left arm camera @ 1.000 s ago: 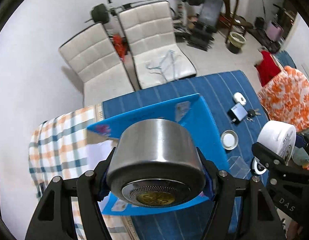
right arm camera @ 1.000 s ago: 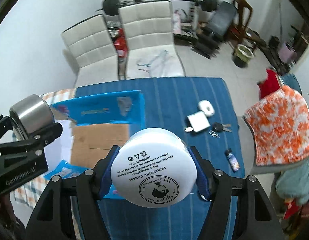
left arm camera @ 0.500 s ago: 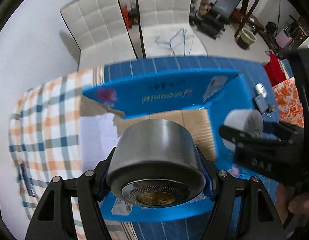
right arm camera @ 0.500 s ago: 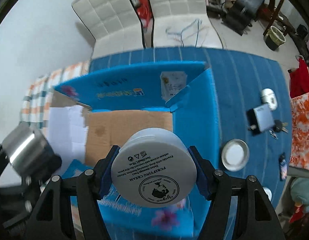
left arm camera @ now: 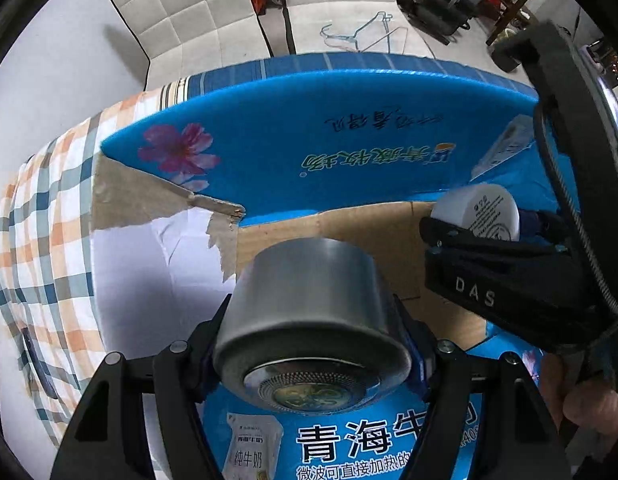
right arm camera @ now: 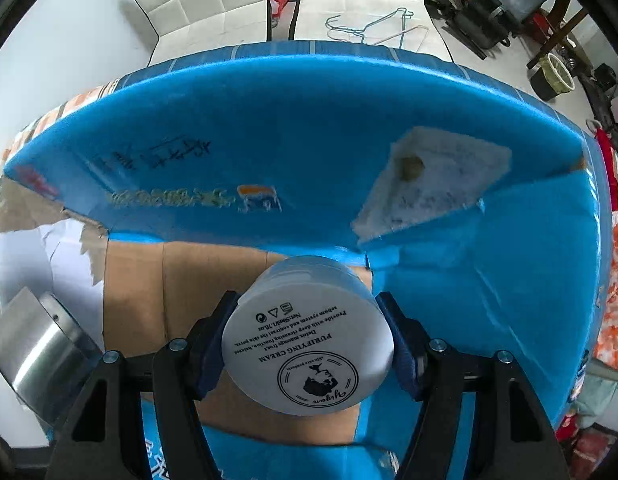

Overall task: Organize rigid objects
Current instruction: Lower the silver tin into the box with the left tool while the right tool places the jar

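Worktop (left arm camera: 349, 62) under blue striped cloth carries an open blue carton (right arm camera: 269, 140); white chairs (left arm camera: 197, 12) fill the upper frame. Left tool (left arm camera: 313, 344) clamps a steel tin (left arm camera: 309, 300), right tool (right arm camera: 307, 344) a white cream jar (right arm camera: 309, 344).

Brushed metal tin (left arm camera: 309, 304), cardboard box (left arm camera: 349, 140)

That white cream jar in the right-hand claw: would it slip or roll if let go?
The white cream jar looks smooth and glossy, so probably slippery. It is a squat cylinder, so set flat in the blue box it likely stays put; on its side it could roll.
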`<state>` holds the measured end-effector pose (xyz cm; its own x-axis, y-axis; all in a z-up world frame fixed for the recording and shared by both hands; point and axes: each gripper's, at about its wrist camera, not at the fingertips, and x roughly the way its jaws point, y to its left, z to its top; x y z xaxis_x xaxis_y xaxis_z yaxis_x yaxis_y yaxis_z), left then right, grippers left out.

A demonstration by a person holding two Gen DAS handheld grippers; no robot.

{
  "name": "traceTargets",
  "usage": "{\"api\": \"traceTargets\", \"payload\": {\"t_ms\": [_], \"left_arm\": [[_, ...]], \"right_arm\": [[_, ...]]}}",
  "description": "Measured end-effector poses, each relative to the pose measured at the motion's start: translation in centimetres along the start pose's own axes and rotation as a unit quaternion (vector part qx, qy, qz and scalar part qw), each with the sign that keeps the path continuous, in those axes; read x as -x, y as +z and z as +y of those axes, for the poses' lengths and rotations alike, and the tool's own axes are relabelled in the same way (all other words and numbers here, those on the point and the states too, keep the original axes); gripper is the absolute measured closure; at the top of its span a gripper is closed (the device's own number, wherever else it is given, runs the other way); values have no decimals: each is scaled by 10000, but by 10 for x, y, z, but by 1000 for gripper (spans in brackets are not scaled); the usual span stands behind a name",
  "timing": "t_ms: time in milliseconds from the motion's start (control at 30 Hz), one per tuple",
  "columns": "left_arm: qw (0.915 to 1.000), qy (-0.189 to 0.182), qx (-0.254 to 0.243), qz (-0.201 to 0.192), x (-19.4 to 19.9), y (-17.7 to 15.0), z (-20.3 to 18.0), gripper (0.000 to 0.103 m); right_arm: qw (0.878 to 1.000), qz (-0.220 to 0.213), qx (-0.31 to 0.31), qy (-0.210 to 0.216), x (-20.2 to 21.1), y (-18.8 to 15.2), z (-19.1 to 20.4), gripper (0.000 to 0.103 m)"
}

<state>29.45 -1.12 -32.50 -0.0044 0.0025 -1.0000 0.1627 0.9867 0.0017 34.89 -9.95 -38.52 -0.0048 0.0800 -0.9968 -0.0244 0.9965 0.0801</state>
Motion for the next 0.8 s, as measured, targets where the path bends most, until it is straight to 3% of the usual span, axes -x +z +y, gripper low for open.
{"api": "traceTargets", "payload": {"t_ms": [167, 300, 533, 800], "left_arm": [[9999, -75, 73, 84, -5, -3, 1, 34], [9995, -231, 169, 139, -6, -4, 2, 34], [9971, -689, 146, 281, -28, 11, -6, 34], [9937, -1011, 148, 457, -63, 31, -22, 35]], "right_arm": [[9998, 95, -151, 104, -1, 8, -3, 30], [9995, 23, -249, 191, 16, 8, -9, 17], [9976, -97, -645, 212, 44, 8, -28, 16], [9974, -101, -715, 79, 43, 11, -37, 16]]}}
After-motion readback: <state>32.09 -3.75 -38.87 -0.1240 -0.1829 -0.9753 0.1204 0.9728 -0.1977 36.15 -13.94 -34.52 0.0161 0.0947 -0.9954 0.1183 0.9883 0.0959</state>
